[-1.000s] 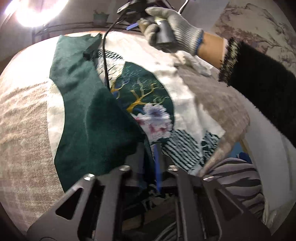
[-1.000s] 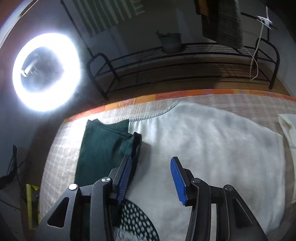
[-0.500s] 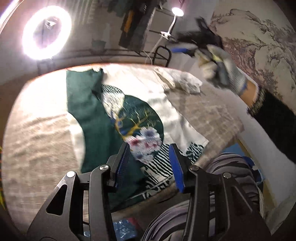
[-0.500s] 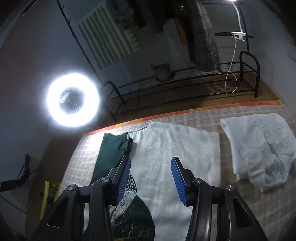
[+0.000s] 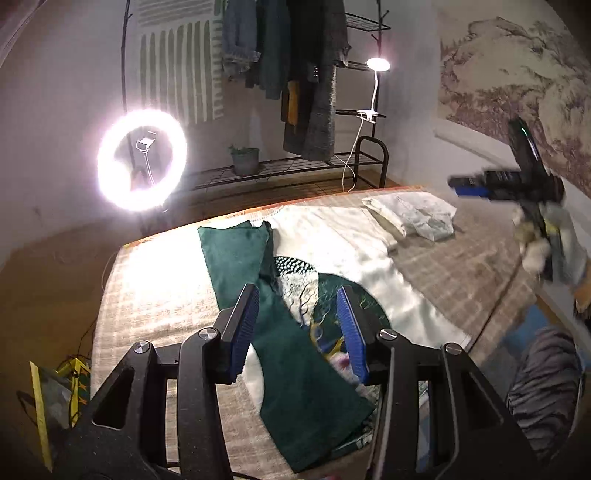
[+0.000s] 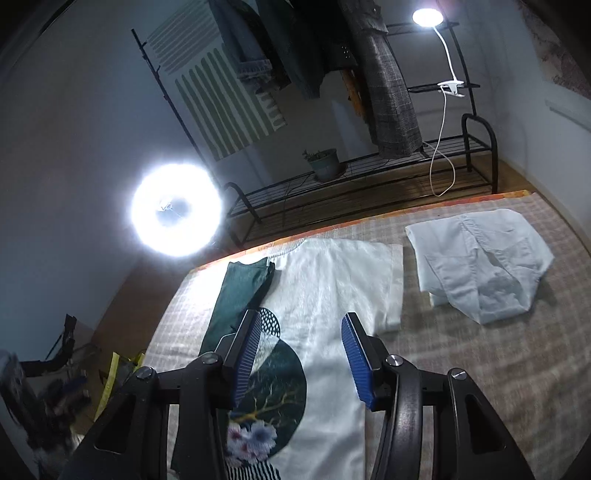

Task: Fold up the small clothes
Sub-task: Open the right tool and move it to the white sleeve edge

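While the left gripper hangs above the white printed shirt, its jaws just opened partway with nothing between them, the right gripper hovers over that shirt too, half open and empty. A dark green cloth overlaps the shirt's left edge. Right of the shirt lies a crumpled white garment; beyond it glow a ring light and clip lamp.
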A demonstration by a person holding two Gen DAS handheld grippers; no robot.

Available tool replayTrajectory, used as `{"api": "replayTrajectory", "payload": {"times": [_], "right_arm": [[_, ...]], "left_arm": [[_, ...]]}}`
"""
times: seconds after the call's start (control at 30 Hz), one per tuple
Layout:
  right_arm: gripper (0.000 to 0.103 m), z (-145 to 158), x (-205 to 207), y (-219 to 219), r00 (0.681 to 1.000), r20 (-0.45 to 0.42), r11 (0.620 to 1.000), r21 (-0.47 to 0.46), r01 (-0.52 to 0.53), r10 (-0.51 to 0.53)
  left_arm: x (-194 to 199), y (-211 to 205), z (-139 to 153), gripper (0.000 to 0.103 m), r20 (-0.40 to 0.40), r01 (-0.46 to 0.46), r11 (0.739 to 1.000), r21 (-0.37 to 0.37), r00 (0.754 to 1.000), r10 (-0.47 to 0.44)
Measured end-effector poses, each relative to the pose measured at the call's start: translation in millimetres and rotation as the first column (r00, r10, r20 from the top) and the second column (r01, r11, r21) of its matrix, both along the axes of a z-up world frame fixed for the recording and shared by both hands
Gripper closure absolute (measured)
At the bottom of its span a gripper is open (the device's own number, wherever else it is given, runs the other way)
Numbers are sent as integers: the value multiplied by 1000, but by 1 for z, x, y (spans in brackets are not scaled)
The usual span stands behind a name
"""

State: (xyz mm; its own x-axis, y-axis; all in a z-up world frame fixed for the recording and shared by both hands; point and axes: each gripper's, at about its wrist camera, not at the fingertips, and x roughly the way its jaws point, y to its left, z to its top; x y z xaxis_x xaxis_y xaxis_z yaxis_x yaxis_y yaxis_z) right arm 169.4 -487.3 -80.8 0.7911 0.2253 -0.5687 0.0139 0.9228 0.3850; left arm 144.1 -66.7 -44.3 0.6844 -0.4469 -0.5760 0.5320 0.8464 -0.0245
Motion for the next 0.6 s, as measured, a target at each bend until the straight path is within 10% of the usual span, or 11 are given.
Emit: {"api": "replayTrajectory", "payload": {"times": [0.23,0.6], "right_arm": [[54,-20,-25,-15,999,-3,999,-18,37,-37],[53,-54,-54,-81,995,-4,989,107,102,-102]], "left_arm": [[-13,-63,-18,58,-8,48,999,5,999,-48],[-47,-203,-140,70,-178,227,969,102,962,-207]]}}
